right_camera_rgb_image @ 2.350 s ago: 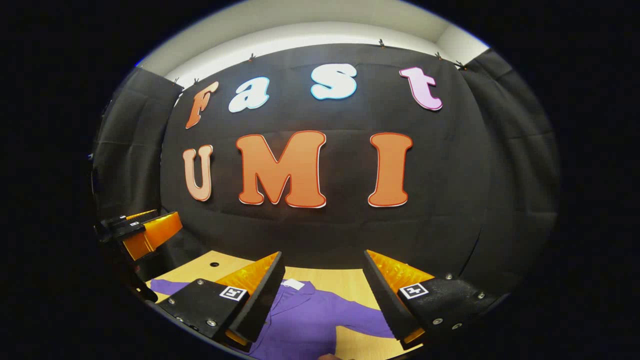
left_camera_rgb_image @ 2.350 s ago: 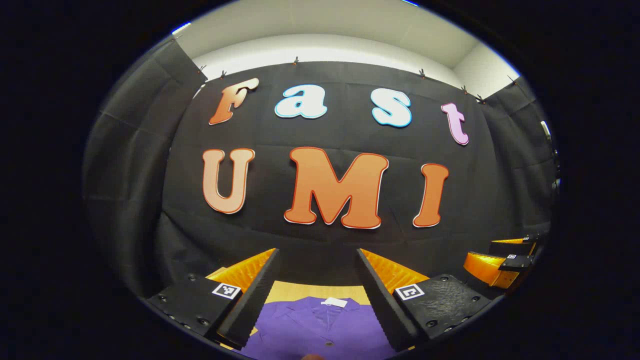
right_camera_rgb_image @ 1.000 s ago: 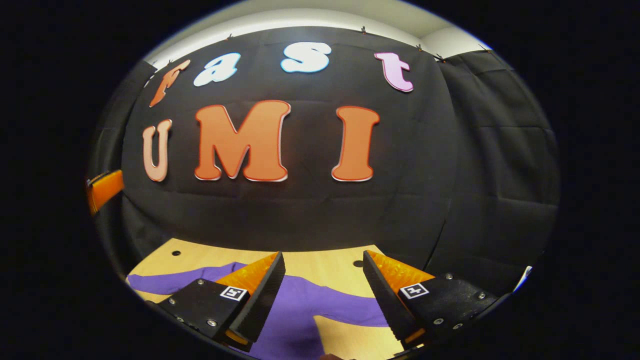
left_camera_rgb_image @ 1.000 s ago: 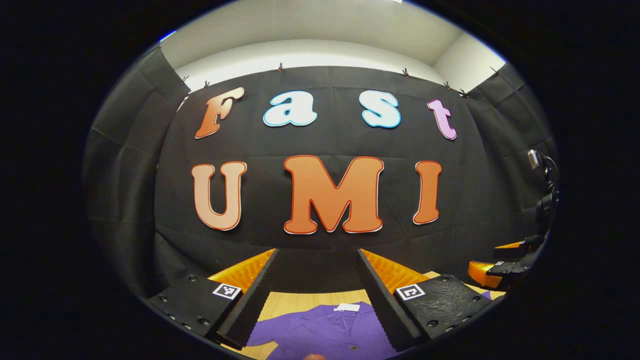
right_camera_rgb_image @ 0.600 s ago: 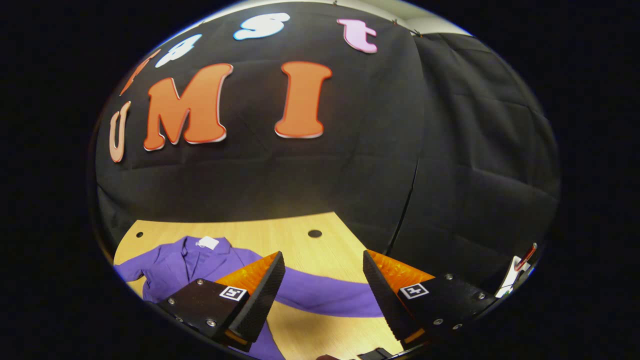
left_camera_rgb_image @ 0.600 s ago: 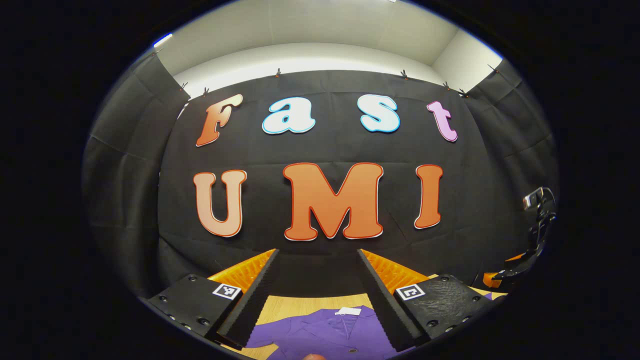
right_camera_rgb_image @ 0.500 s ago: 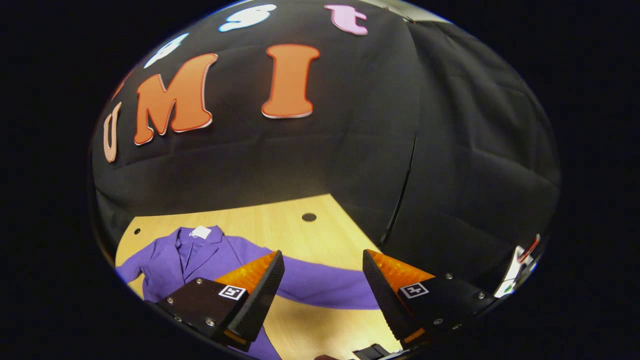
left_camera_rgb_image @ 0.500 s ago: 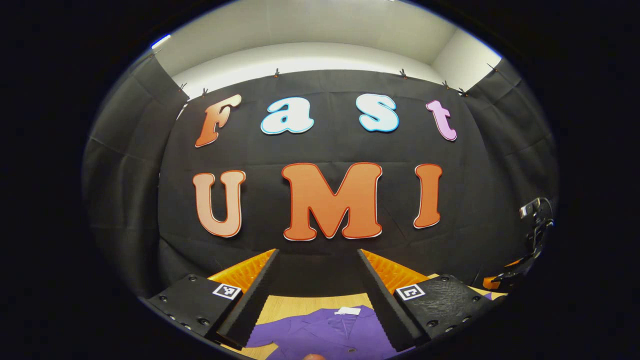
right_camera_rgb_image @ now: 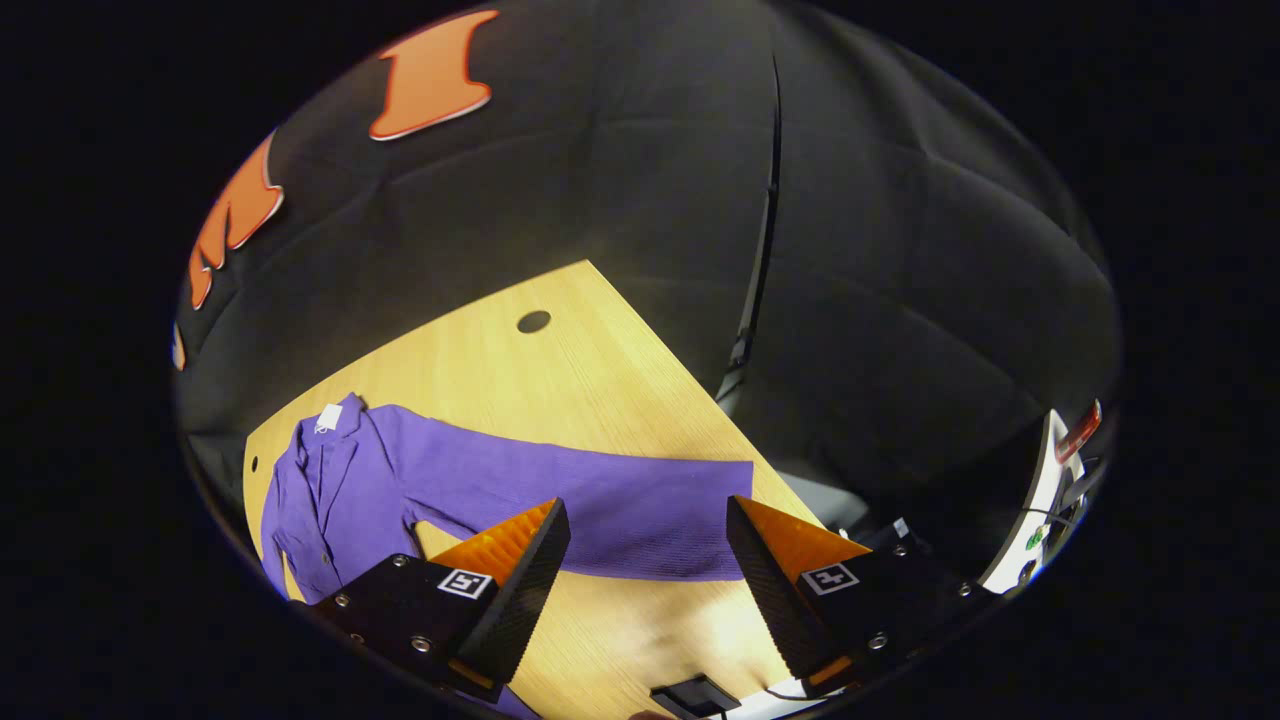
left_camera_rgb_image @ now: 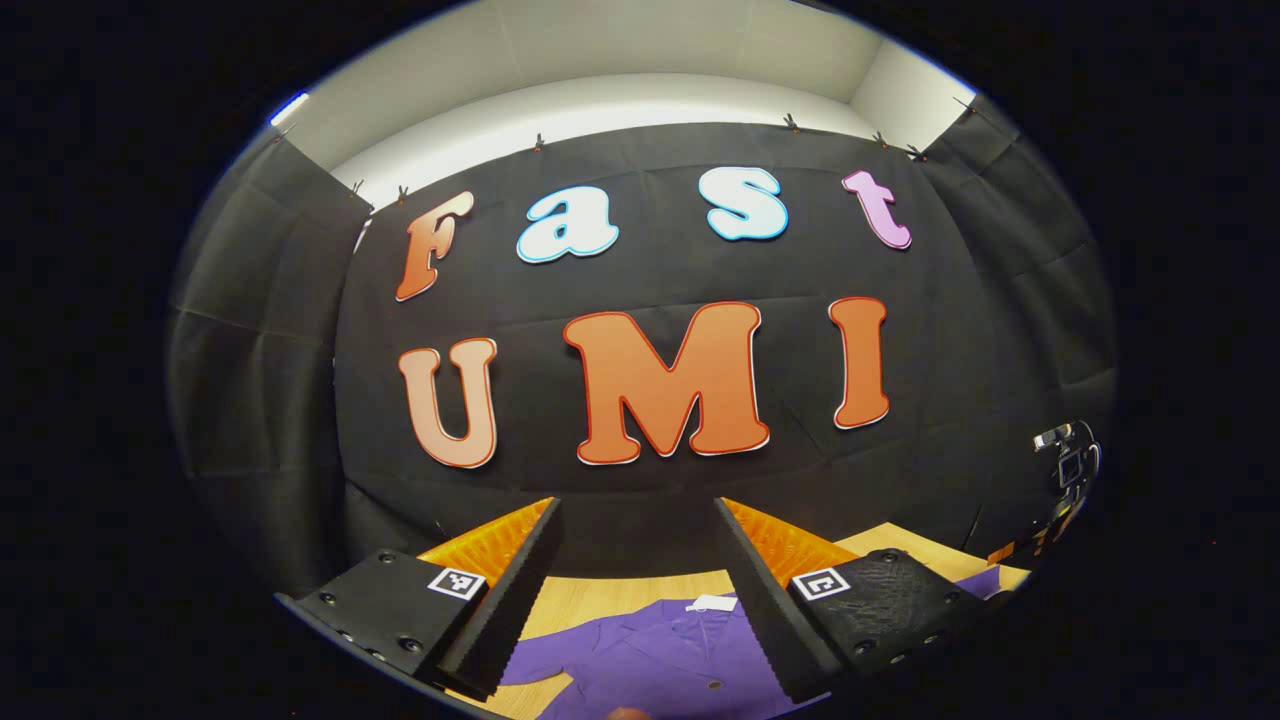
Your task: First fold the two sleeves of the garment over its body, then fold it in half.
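A purple button-up garment [right_camera_rgb_image: 340, 500] lies flat on the wooden table [right_camera_rgb_image: 520, 390], collar with a white tag [right_camera_rgb_image: 328, 418] toward the back wall. One long sleeve [right_camera_rgb_image: 600, 505] stretches out to the table's right edge. My right gripper [right_camera_rgb_image: 648, 535] hovers open above that sleeve near its cuff, nothing between its fingers. In the left gripper view the garment's collar and front [left_camera_rgb_image: 660, 655] show low down, and my left gripper [left_camera_rgb_image: 635, 545] stands open above it, held up facing the wall. The garment's lower half is hidden.
Round holes [right_camera_rgb_image: 533, 321] mark the tabletop near the back. The table's right edge [right_camera_rgb_image: 700, 380] runs close beside the sleeve cuff, with dark cloth wall beyond. A small black object [right_camera_rgb_image: 690, 697] lies on the table near the front. White equipment [right_camera_rgb_image: 1045, 490] stands at the far right.
My right gripper has swung right and tipped down, from facing the wall to looking at the outstretched sleeve. My left gripper has barely moved, turning slightly.
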